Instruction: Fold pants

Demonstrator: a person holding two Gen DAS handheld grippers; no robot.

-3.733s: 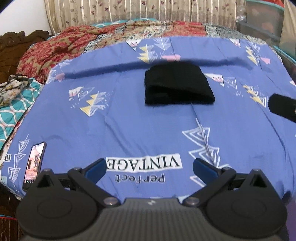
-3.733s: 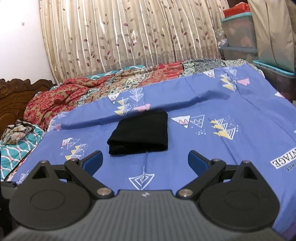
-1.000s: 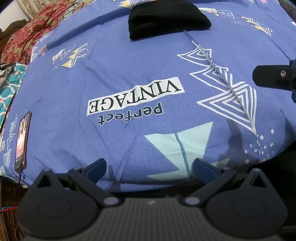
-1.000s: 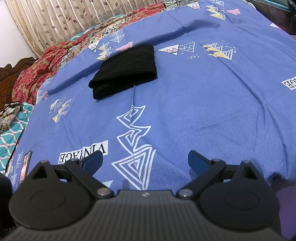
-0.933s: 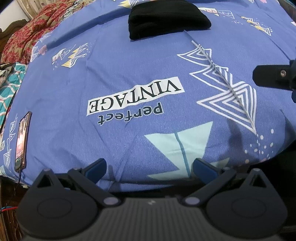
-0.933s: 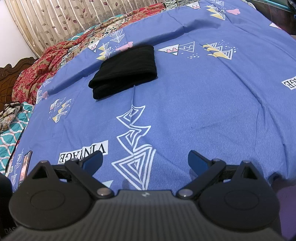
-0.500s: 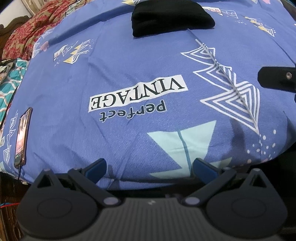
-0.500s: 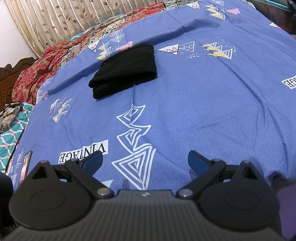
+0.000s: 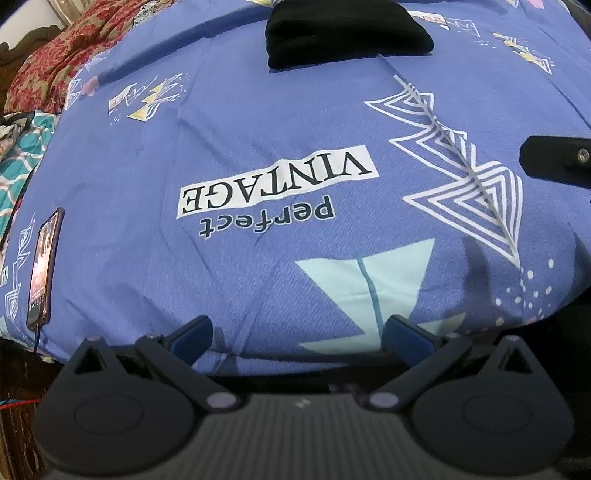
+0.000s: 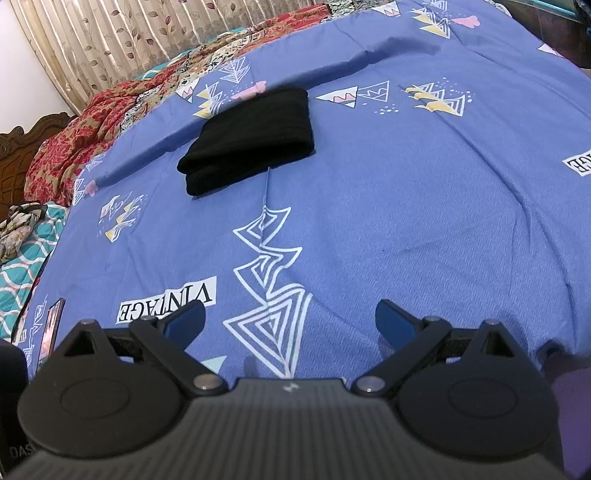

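Pants (image 10: 248, 138) folded (black) — both grippers empty

Ahead of the left claw (image 9: 299, 334), whose fingers stand wide apart, the blue bedsheet (image 9: 258, 129) runs flat and bare up to the folded black pants (image 9: 343, 33) far in front. A phone (image 9: 42, 266) lies at the bed edge off to its left, and the other tool's black finger juts in from the right. Before the right claw (image 10: 290, 321), also spread, the sheet is likewise bare up to the pants (image 10: 251, 136), ahead and slightly left.
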